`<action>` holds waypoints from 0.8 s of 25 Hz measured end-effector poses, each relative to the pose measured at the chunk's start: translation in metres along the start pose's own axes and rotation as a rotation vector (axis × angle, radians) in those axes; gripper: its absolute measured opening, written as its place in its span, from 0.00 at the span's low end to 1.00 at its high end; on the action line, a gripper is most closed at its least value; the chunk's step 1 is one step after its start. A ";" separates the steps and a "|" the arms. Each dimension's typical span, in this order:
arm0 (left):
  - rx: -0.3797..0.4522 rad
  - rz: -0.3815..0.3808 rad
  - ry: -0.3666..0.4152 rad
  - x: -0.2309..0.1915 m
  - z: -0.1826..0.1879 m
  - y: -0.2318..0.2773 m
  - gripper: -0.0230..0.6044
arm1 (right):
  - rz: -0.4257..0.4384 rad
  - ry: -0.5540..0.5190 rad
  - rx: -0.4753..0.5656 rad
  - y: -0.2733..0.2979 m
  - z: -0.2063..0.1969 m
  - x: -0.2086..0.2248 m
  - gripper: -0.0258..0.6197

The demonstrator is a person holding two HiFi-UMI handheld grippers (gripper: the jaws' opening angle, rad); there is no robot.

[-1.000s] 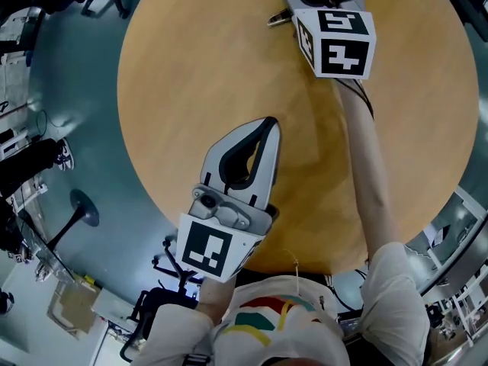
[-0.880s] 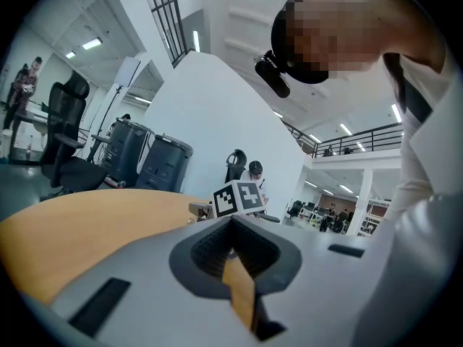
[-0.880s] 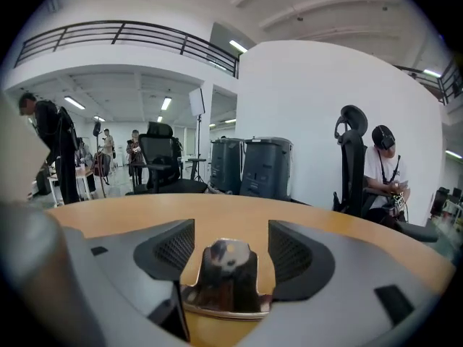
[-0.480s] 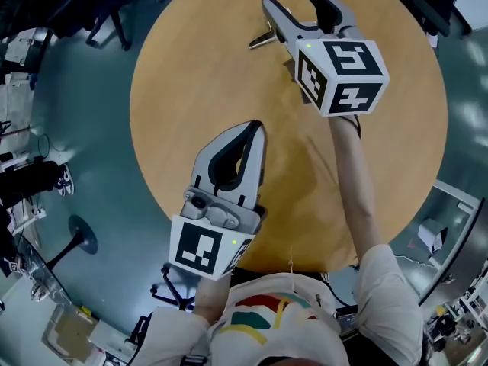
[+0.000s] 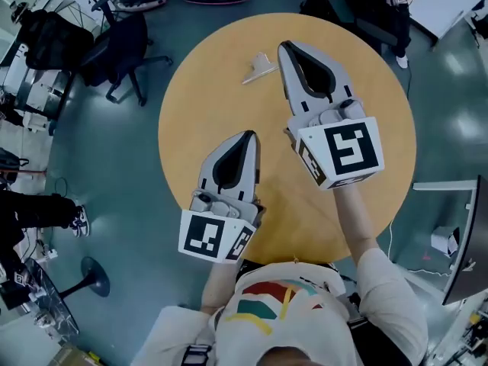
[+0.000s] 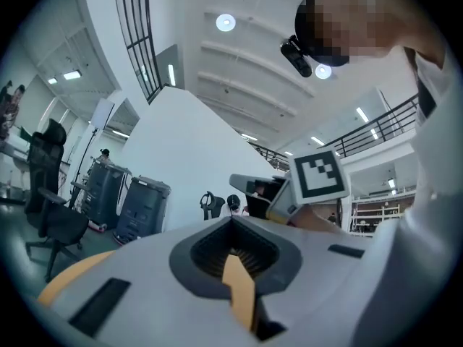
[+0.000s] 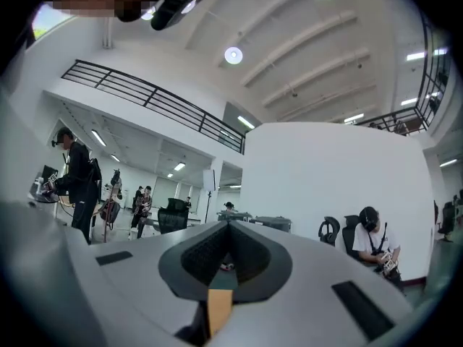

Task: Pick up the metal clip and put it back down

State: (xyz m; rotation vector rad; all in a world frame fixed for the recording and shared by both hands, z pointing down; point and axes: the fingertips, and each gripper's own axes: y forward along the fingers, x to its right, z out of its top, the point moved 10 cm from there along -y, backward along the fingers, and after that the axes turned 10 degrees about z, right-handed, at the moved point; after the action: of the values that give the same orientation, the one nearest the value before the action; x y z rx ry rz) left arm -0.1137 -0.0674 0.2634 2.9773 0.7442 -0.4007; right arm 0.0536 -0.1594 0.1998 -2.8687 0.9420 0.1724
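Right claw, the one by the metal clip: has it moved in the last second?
Yes. The right claw has pulled back across the table toward the person, away from the metal clip lying there; its jaws have just been closing, empty.

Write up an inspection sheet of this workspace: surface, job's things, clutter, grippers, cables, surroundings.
surface: round wooden table, holding only the clip.
job's things: metal clip lies on the table's far side, not held.
clutter: nothing seen.
grippers: left gripper shut, empty; right gripper has just closed its jaws, nothing between them.
cables: nothing seen on the table.
surroundings: black office chair on teal floor; seated person beyond.
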 end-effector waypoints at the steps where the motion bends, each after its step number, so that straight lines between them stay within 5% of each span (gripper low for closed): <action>1: 0.018 -0.014 0.019 0.011 0.010 -0.010 0.11 | -0.001 -0.023 0.019 -0.021 0.018 -0.011 0.06; 5: 0.084 -0.060 0.057 0.037 0.038 -0.046 0.11 | -0.037 -0.037 0.073 -0.094 0.060 -0.049 0.06; 12: 0.067 -0.107 0.076 0.057 0.041 -0.088 0.11 | -0.164 0.114 0.085 -0.208 0.057 -0.115 0.06; 20: 0.067 -0.149 0.107 0.074 0.042 -0.099 0.11 | -0.196 0.146 0.031 -0.248 0.041 -0.144 0.06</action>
State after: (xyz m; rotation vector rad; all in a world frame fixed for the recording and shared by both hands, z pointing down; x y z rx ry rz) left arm -0.1073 0.0492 0.2057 3.0363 0.9862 -0.2802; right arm 0.0835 0.1284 0.1991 -2.9538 0.6706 -0.0704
